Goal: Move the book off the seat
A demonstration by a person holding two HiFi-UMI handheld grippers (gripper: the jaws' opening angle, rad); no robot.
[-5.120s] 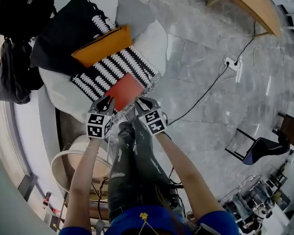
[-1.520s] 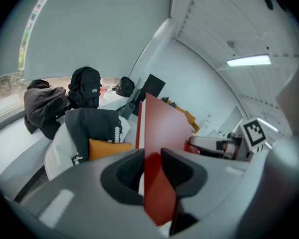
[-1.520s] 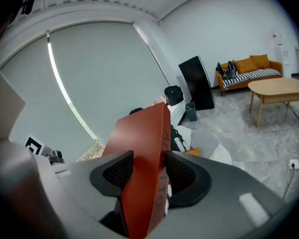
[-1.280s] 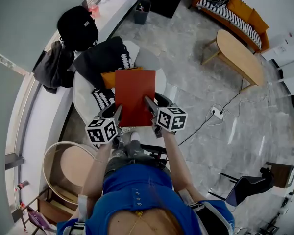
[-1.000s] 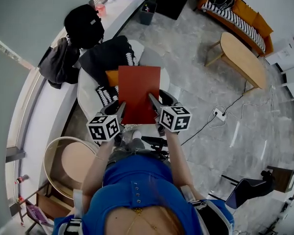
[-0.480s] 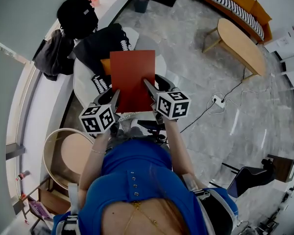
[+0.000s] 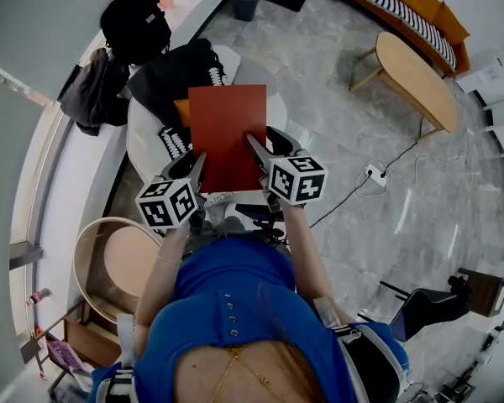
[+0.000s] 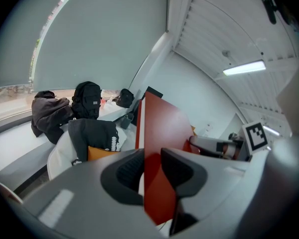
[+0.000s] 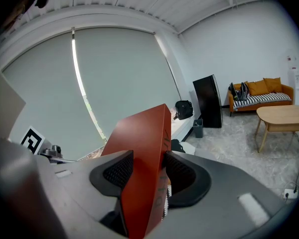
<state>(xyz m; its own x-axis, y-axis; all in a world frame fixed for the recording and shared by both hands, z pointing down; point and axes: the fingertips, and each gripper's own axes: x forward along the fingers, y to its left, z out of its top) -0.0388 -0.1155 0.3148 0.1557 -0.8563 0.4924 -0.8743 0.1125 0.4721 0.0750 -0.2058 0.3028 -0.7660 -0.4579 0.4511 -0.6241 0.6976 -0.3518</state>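
Note:
A thin red book (image 7: 227,133) hangs in the air above the white seat (image 7: 139,145), held flat between both grippers. My left gripper (image 7: 197,168) is shut on its near left edge, and my right gripper (image 7: 256,148) is shut on its near right edge. In the left gripper view the book (image 8: 162,128) stands edge-on between the pads of the left gripper (image 8: 152,171). In the right gripper view the book (image 9: 139,138) is pinched by the right gripper (image 9: 144,176). On the seat lie a black-and-white striped blanket (image 7: 172,141), an orange cushion (image 7: 181,112) and a dark garment (image 7: 172,78).
A black backpack (image 7: 136,25) and a grey coat (image 7: 88,99) rest on the window ledge at the left. A round wooden stool (image 7: 109,263) stands by my left leg. An oval wooden table (image 7: 416,78), an orange sofa (image 7: 403,7) and a floor socket with cable (image 7: 371,173) lie to the right.
Five seconds ago the book lay on the striped blanket with both grippers at its edge; now it is held up above the seat. Over the last half second nothing visibly moved.

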